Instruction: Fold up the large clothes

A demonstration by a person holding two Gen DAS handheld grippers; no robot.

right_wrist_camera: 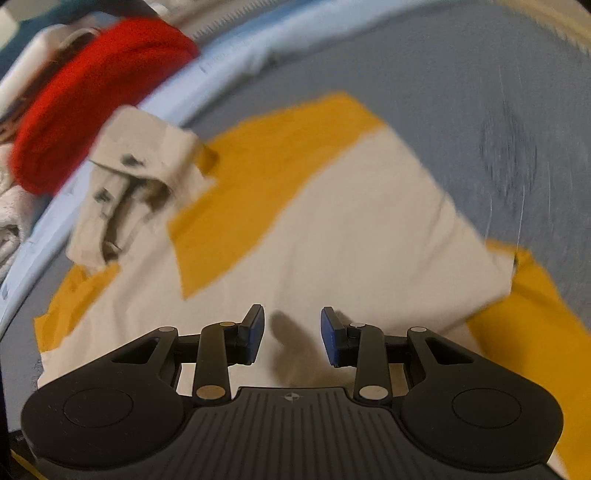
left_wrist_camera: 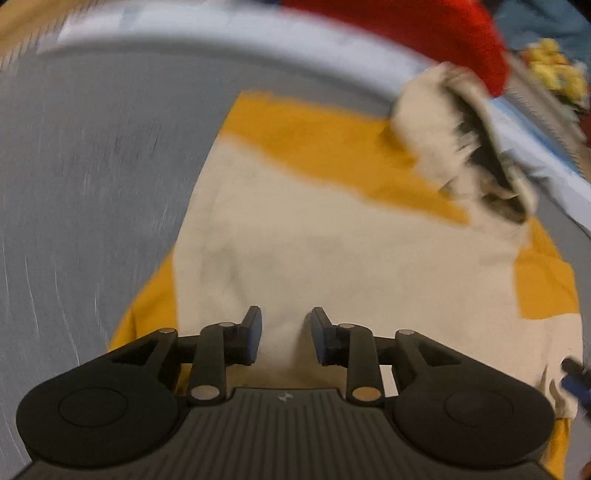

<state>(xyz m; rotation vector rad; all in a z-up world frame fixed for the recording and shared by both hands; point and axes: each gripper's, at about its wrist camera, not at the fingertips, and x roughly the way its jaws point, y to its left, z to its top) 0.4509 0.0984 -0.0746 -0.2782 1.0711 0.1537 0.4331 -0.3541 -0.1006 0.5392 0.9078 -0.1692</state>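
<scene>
A large cream and mustard-yellow garment (left_wrist_camera: 332, 240) lies partly folded on a grey surface (left_wrist_camera: 92, 184). Its cream body lies over the yellow panels, and a rumpled cream collar or cuff (left_wrist_camera: 461, 140) sticks up at the far right. My left gripper (left_wrist_camera: 286, 332) hovers over the garment's near cream part, open, with no cloth between the fingers. A blue-tipped part of the other gripper (left_wrist_camera: 574, 380) shows at the right edge. In the right wrist view the same garment (right_wrist_camera: 351, 229) spreads ahead, its rumpled end (right_wrist_camera: 136, 184) at the left. My right gripper (right_wrist_camera: 291, 332) stands open above the cream cloth, holding nothing.
A red knitted garment (right_wrist_camera: 99, 96) lies beyond the light-blue border (right_wrist_camera: 240, 48) of the grey surface (right_wrist_camera: 461, 92). White towels (right_wrist_camera: 11, 221) are piled at the far left. Yellow patterned cloth (left_wrist_camera: 554, 66) and teal cloth (left_wrist_camera: 546, 18) lie past the border at the far right.
</scene>
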